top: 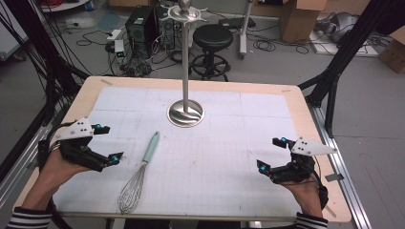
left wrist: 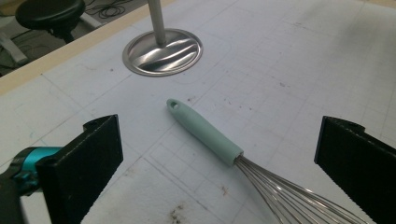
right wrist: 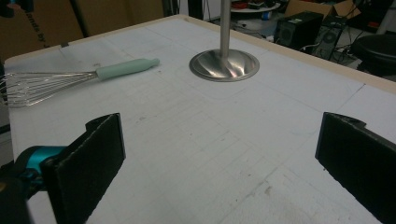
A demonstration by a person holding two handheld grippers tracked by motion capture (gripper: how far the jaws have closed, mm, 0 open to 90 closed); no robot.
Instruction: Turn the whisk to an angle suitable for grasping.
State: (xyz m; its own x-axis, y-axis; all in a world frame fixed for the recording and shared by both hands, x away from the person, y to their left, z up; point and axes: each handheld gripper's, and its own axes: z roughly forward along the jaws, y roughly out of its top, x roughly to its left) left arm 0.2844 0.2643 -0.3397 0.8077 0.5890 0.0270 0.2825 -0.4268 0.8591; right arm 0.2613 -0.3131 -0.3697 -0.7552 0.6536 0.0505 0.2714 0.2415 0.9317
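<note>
A wire whisk with a mint-green handle lies flat on the white gridded mat, handle toward the far side. A steel stand has a round base and a tall pole with hooks at its top. My left gripper rests open at the left edge of the mat, just left of the whisk, whose handle lies between and beyond its jaws. My right gripper is open over the right side of the mat, nothing between its jaws. The right gripper view has the whisk far left and the base ahead.
The white mat covers most of a wooden table. Behind the table stand a black stool, computer towers with cables, and cardboard boxes. Black frame struts rise at the right.
</note>
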